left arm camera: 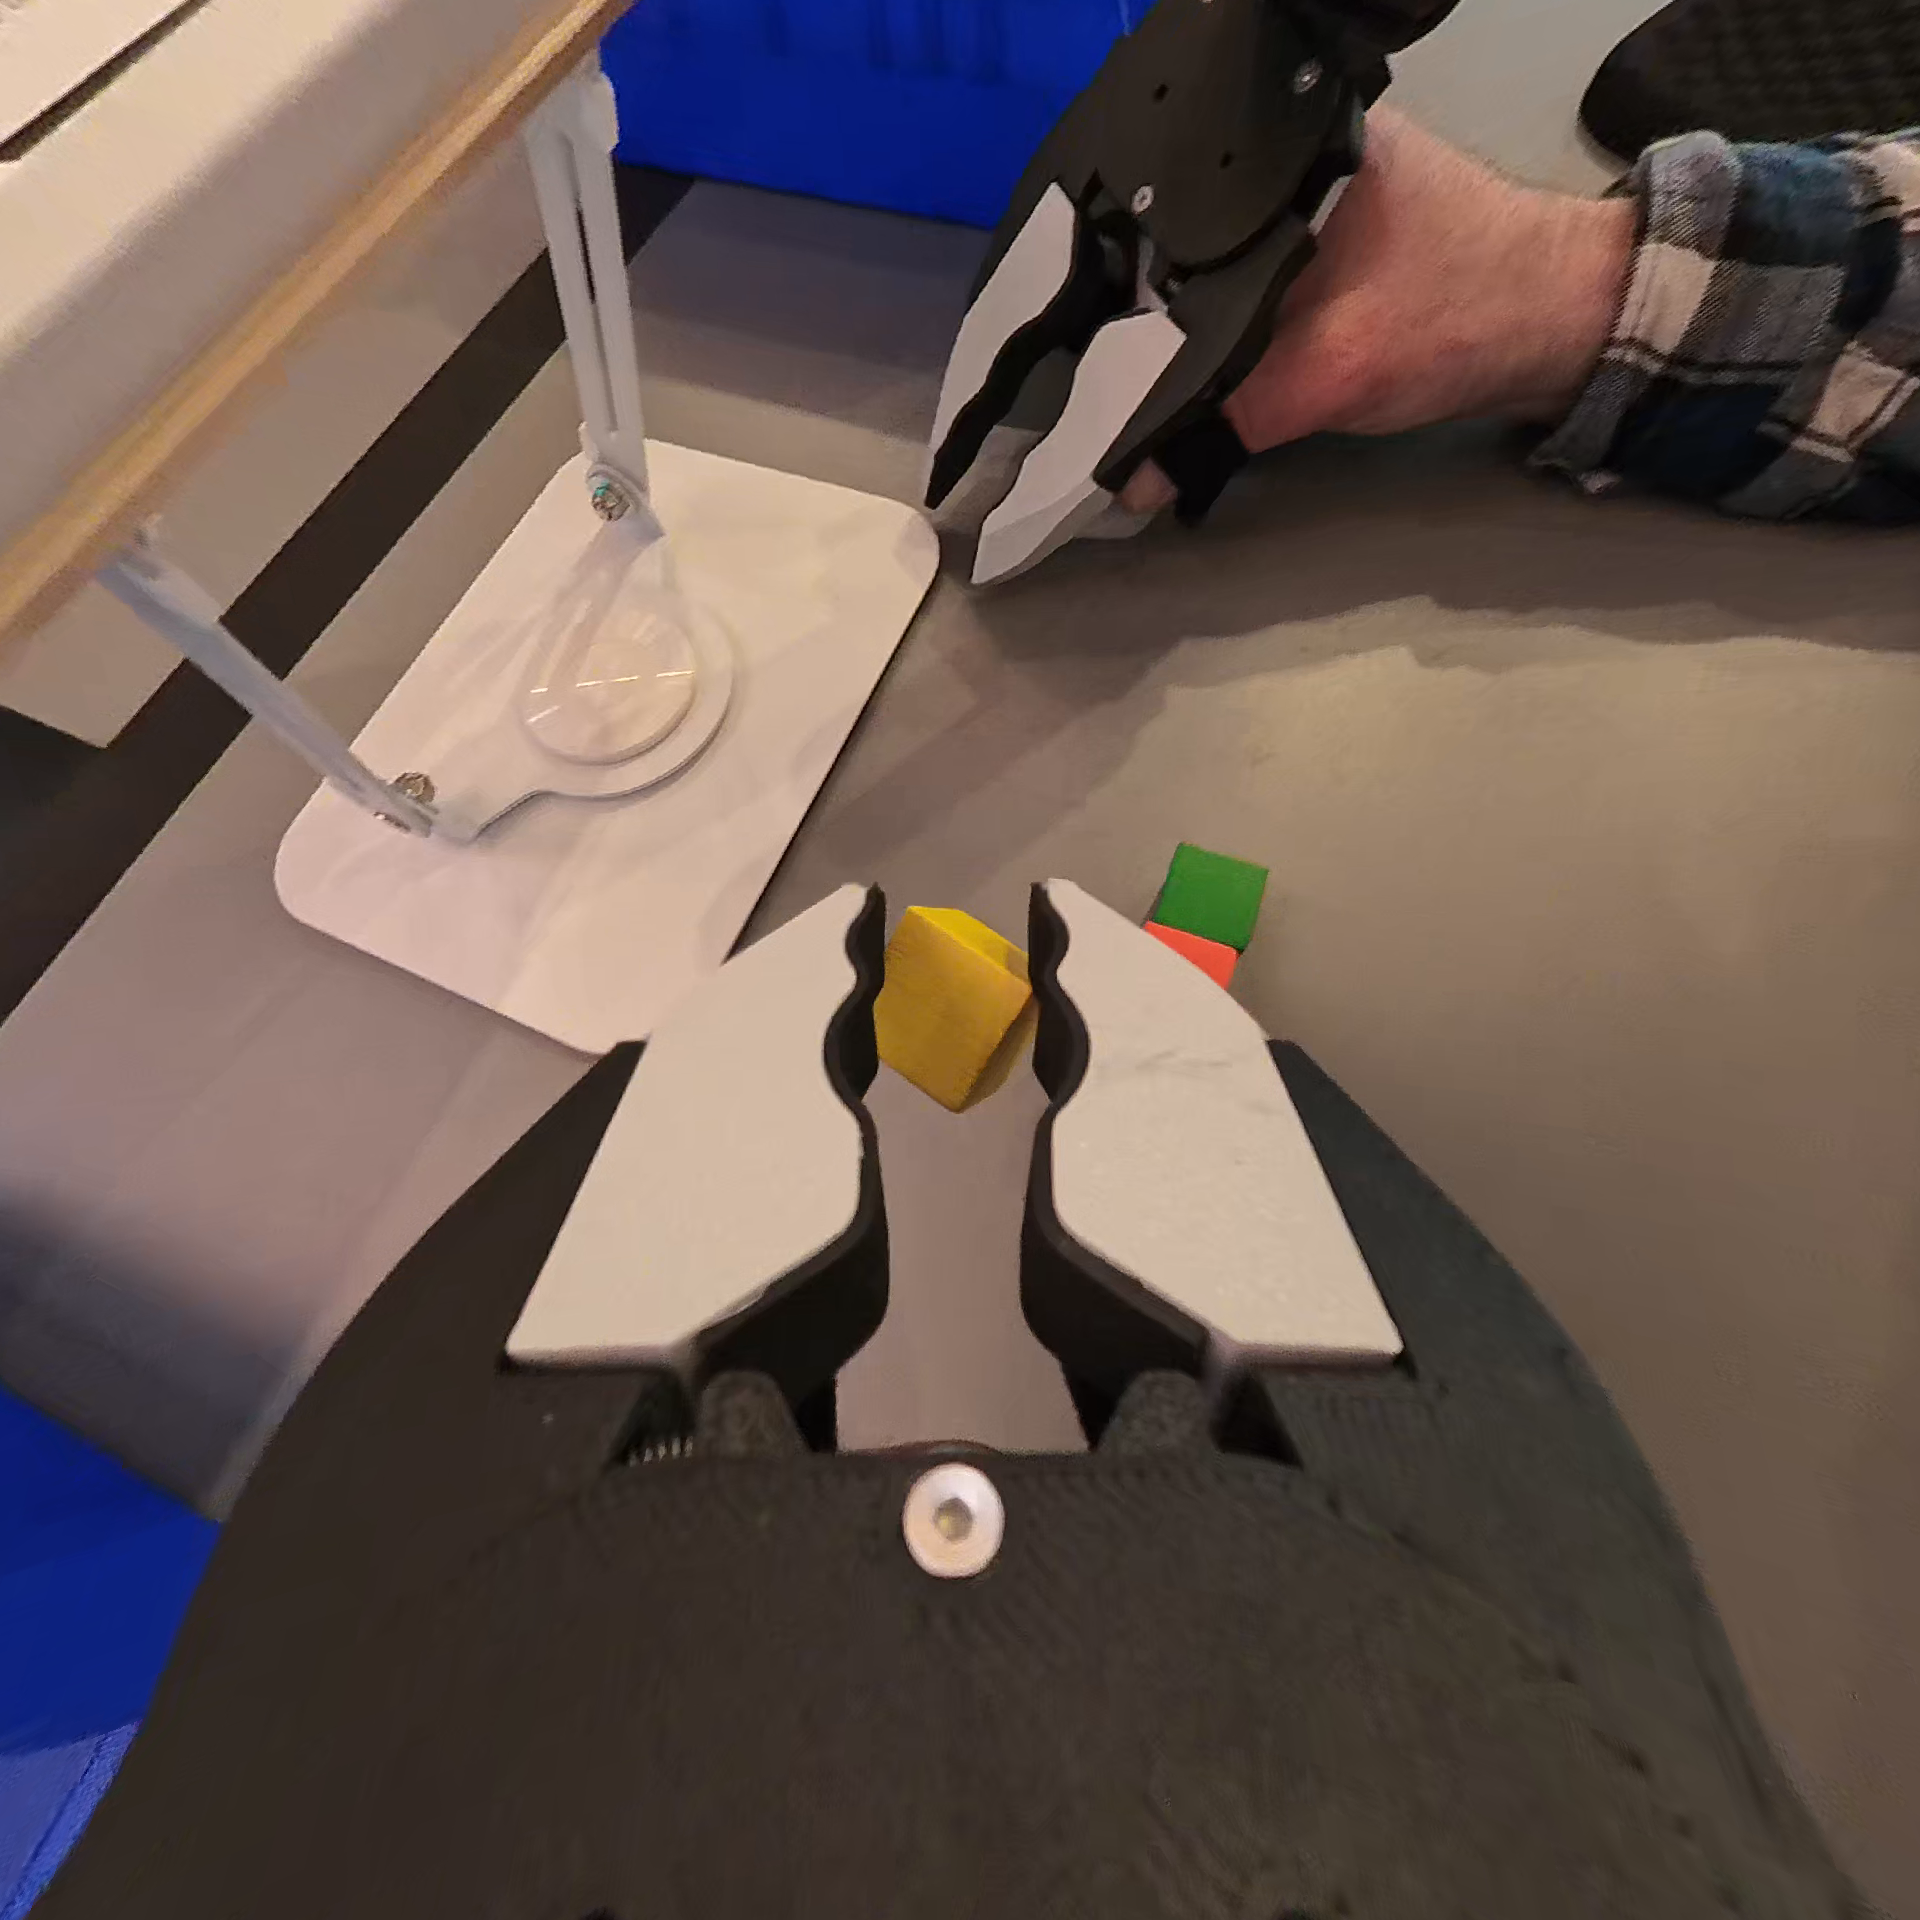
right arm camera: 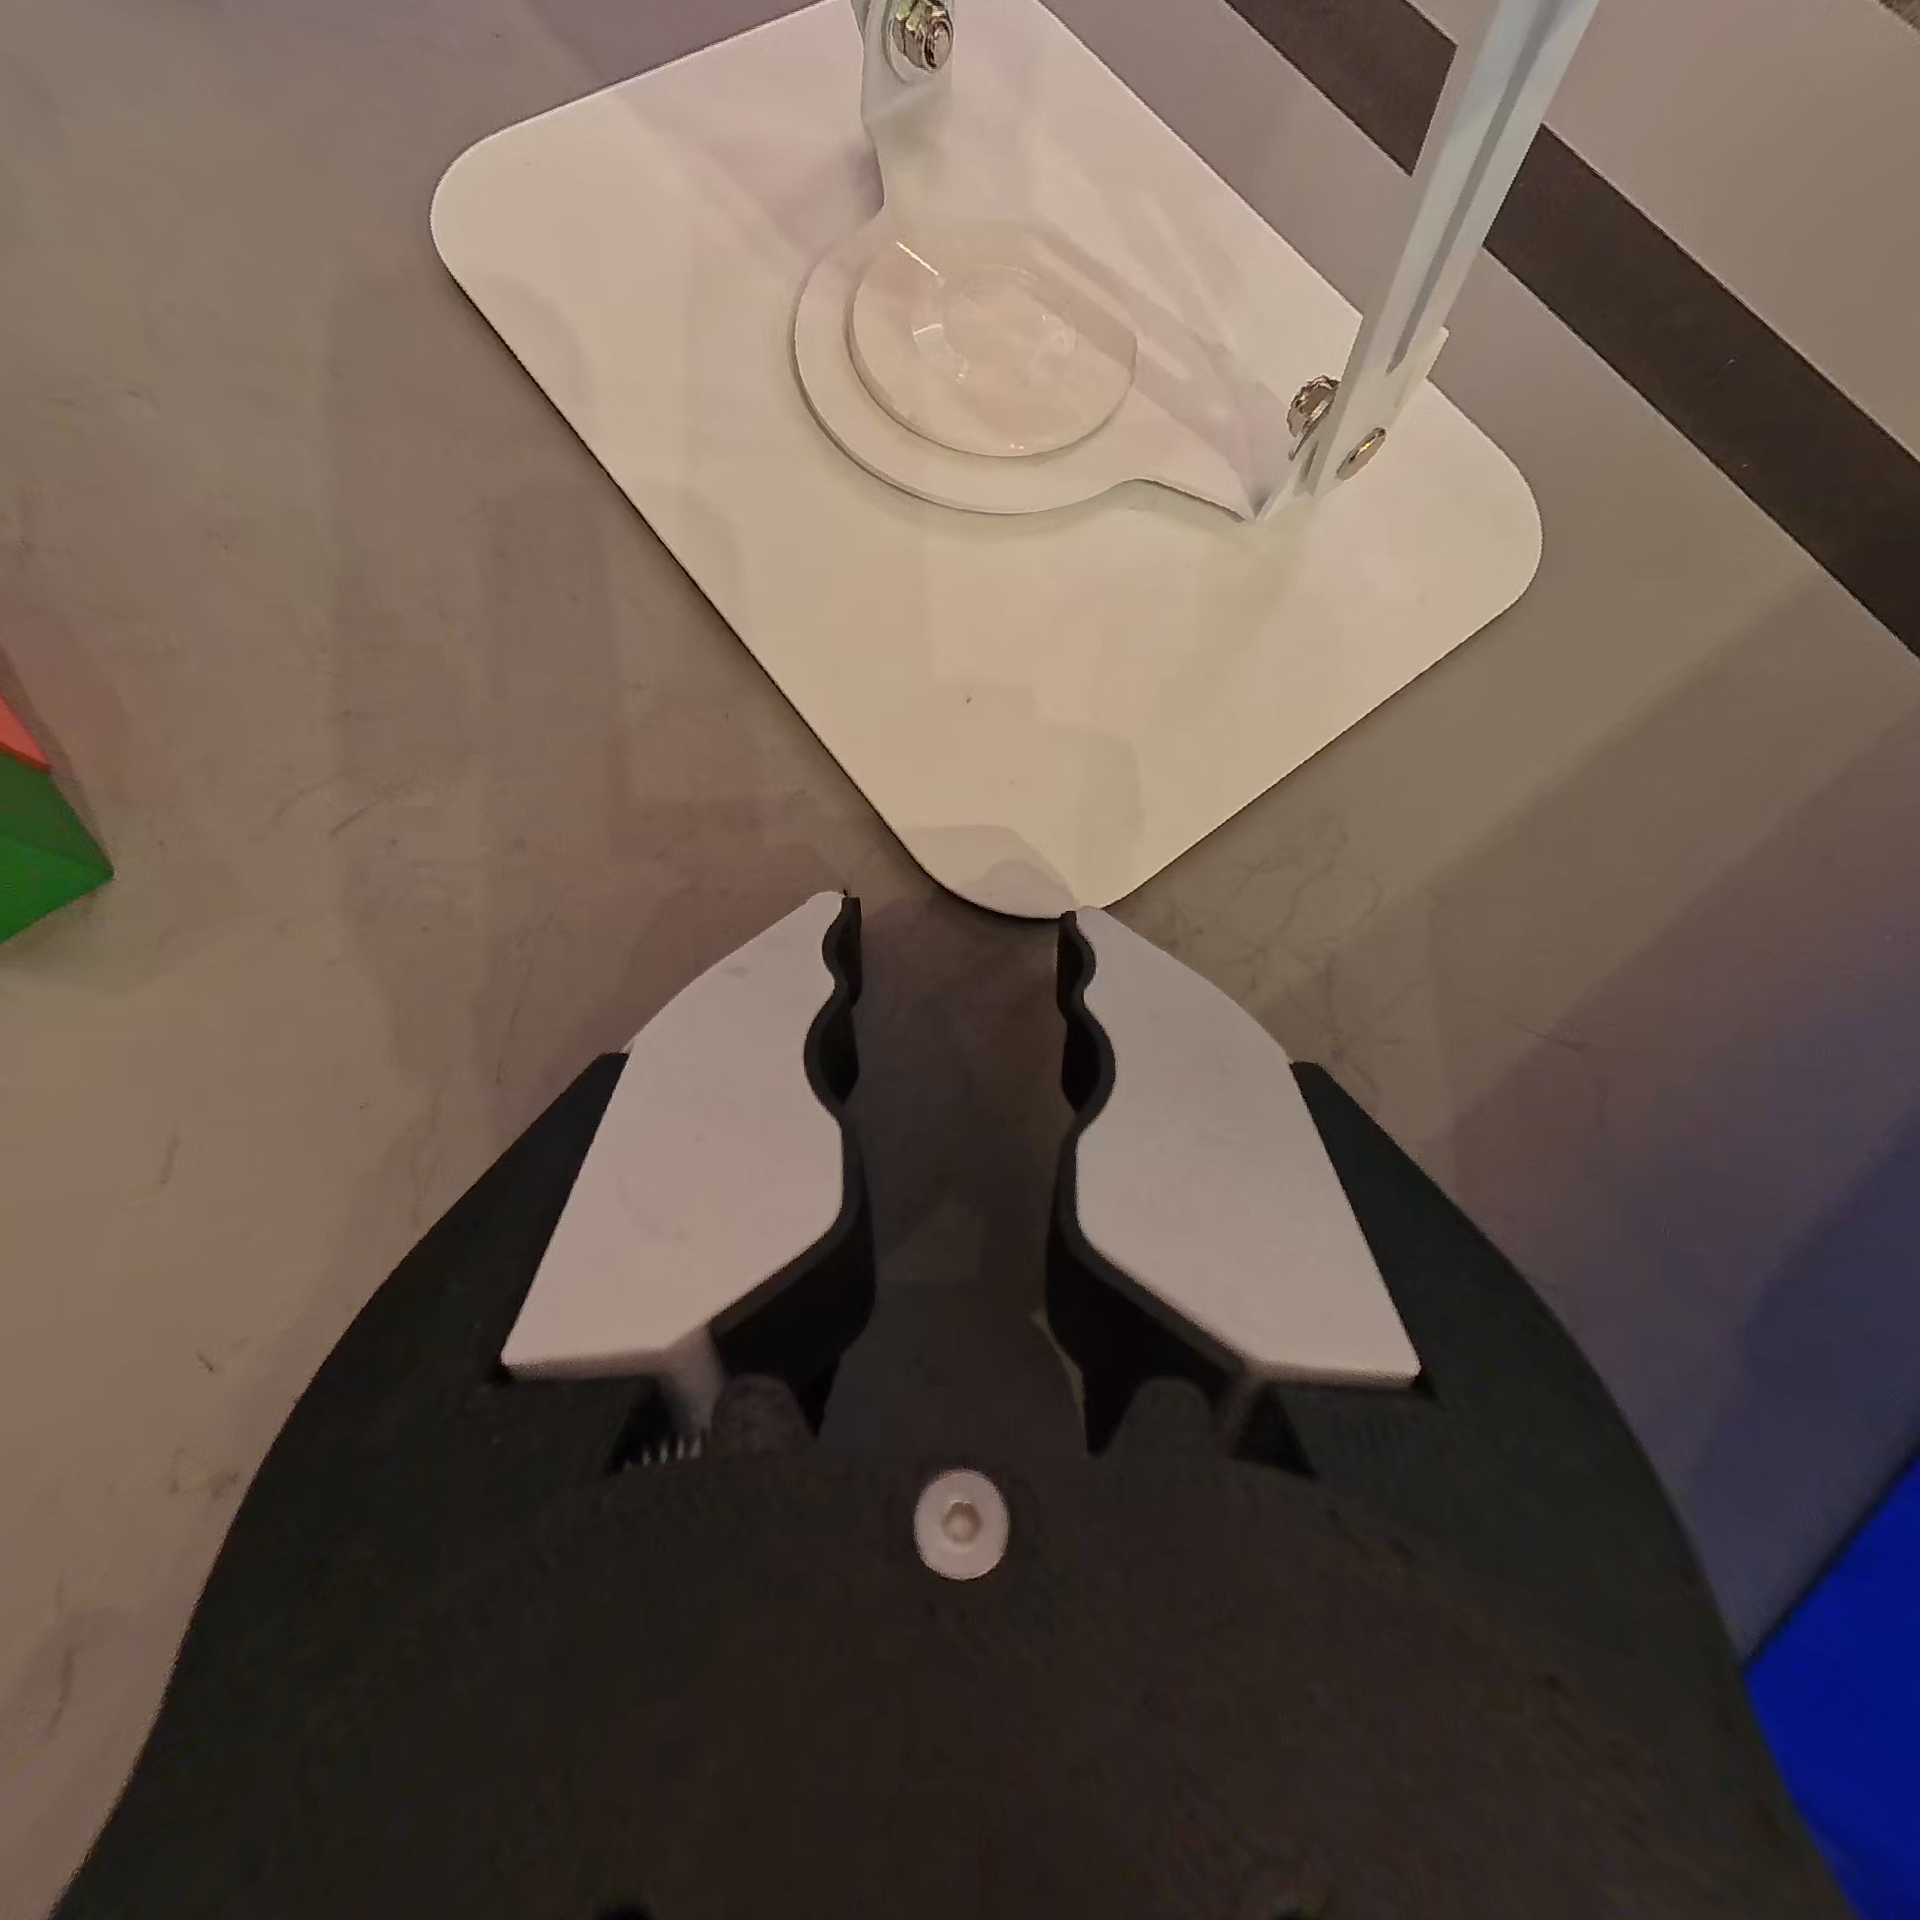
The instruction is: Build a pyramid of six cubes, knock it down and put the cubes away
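Three small cubes show up so far: a yellow wooden cube (left arm camera: 951, 1013), tilted on a corner, sits between the fingers of the left gripper (left arm camera: 954, 914), and both wavy black pads look pressed against its sides, so it's clamped, lifted a bit off the grey matte tabletop (left arm camera: 1455, 935). Just to the right of that gripper's right finger, a green cube (left arm camera: 1210, 888) sits on top of an orange cube (left arm camera: 1205, 951), touching, both on the table; the same pair peeks in at the far left edge of the right wrist view. Farther away and to the right, the right gripper (right arm camera: 956, 914) hangs with its tips down at the table, jaws apart and nothing between them, only bare tabletop in the gap. Its tips are right at the near corner of a white flat rounded-rectangle stand base (right arm camera: 1039, 675), which has a clear round disc (right arm camera: 987, 353) on it and slim white metal struts (left arm camera: 582, 270) going up to a light wooden board (left arm camera: 260, 332). A person's hand (left arm camera: 1403, 312) in a plaid flannel sleeve (left arm camera: 1766, 332) holds that right gripper. Blue plastic bin (left arm camera: 831, 94) at the far edge behind it all.
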Demonstrator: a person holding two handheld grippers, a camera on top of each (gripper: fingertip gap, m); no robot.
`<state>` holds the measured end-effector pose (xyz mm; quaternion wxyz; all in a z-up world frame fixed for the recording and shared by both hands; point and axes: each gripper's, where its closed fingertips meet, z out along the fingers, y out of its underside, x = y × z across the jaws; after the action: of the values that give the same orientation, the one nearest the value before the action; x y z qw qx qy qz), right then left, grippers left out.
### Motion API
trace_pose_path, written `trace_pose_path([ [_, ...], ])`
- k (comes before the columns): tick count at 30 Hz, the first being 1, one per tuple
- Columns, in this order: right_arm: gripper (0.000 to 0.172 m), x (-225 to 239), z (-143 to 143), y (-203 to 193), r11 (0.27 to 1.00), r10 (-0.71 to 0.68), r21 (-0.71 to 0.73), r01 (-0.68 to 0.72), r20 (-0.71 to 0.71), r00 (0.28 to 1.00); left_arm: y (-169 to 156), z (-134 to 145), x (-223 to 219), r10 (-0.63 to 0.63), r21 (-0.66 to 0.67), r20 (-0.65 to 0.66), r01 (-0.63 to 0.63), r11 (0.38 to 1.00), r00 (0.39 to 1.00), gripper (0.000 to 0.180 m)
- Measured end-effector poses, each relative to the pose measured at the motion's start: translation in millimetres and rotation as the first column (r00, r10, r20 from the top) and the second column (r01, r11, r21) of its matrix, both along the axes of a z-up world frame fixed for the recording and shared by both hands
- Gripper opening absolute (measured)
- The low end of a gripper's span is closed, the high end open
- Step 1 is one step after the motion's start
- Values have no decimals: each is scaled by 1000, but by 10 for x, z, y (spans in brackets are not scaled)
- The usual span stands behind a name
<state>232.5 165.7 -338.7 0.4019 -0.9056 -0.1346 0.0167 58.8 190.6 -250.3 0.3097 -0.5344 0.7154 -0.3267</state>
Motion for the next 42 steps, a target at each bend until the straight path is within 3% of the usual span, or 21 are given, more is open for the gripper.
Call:
trace_pose_path([
  [1,36,0,0,-1,1000,0,0,0,0,1000,-39,11,-1,-19,-6,11,19,1000,1000,0],
  [4,36,0,-3,0,1000,0,-2,0,2,1000,-97,90,32,-15,-69,69,20,997,997,0],
  [12,36,-18,-3,-3,1000,11,0,-11,8,1000,-27,-226,-71,-8,24,-24,9,1000,1000,5],
  [14,37,-21,-3,-5,1000,12,1,-12,8,1000,68,-207,-197,18,69,-20,-17,997,1000,7],
  [17,36,-26,-4,-7,1000,13,-2,-13,4,1000,129,-104,-432,62,21,30,-63,998,998,11],
  [18,36,-26,-4,-6,1000,12,-1,-12,2,1000,94,-93,-556,43,18,18,-44,999,999,17],
  [20,36,-25,-6,-6,1000,12,-3,-12,1,1000,-126,-173,-915,-112,55,-84,116,992,990,28],
  [22,36,-26,-7,-5,1000,12,-4,-12,0,1000,-222,-363,-1223,-194,141,-218,227,964,957,43],
  [24,36,-26,-9,-6,1000,12,-7,-12,-4,1000,-292,-575,-1407,-242,111,-327,292,950,913,55],
  [27,36,-24,-8,-5,1000,11,-7,-11,-4,1000,-452,-732,-1475,-356,17,-345,385,923,869,53],
  [29,36,-24,-8,-5,1000,11,-6,-11,-2,1000,-459,-878,-1508,-375,51,-414,432,900,830,32],
  [33,36,-24,-8,-6,1000,11,-6,-11,-2,1000,-570,-942,-1500,-422,-39,-413,447,894,807,30],
  [38,36,-31,-10,-9,1000,16,-8,-16,-6,1000,-479,-830,-1569,-345,5,-427,384,923,836,50],
  [42,36,-33,-8,-9,1000,17,-6,-17,-3,1000,-378,-865,-1695,-314,33,-471,373,927,824,41],
])
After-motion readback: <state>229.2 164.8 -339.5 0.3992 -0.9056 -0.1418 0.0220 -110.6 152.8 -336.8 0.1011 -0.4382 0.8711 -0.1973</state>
